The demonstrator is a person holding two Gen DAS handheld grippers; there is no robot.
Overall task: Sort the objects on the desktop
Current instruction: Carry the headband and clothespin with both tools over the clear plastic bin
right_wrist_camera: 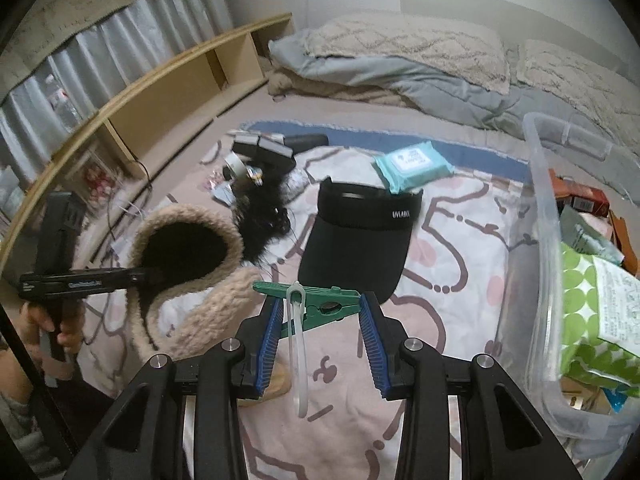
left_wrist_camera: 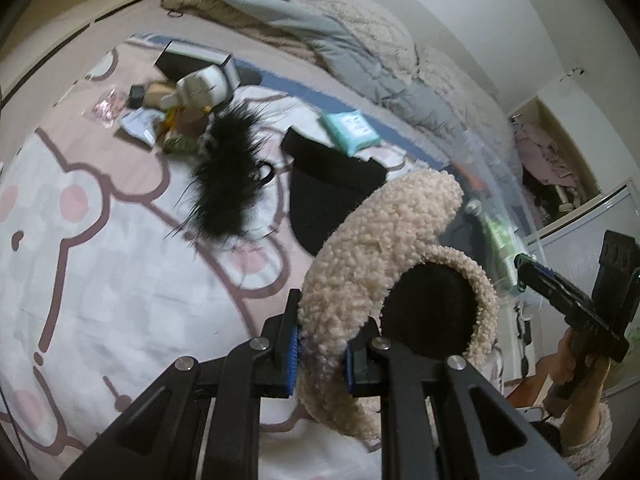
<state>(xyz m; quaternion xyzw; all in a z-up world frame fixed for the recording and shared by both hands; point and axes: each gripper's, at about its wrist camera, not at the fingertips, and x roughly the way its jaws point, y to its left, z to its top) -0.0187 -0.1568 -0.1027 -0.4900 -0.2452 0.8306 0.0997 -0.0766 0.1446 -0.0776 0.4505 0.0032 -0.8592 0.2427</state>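
Left wrist: left gripper (left_wrist_camera: pixel 320 354) clamped tight on fluffy beige earmuffs (left_wrist_camera: pixel 384 248), held above the cartoon-print blanket (left_wrist_camera: pixel 100 260); black fur piece (left_wrist_camera: pixel 228 176), black visor (left_wrist_camera: pixel 332 192) and teal wipes pack (left_wrist_camera: pixel 350 130) lie on it. Right wrist: right gripper (right_wrist_camera: pixel 318 328) jaws part-way apart, gripping a green clothes peg (right_wrist_camera: pixel 316 300) with a clear plastic hook (right_wrist_camera: pixel 298 344); clear storage bin (right_wrist_camera: pixel 540 216) at right, part-filled.

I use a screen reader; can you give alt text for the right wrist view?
The right gripper holds a green clothes peg above a patterned blanket, with a clear storage bin at right.
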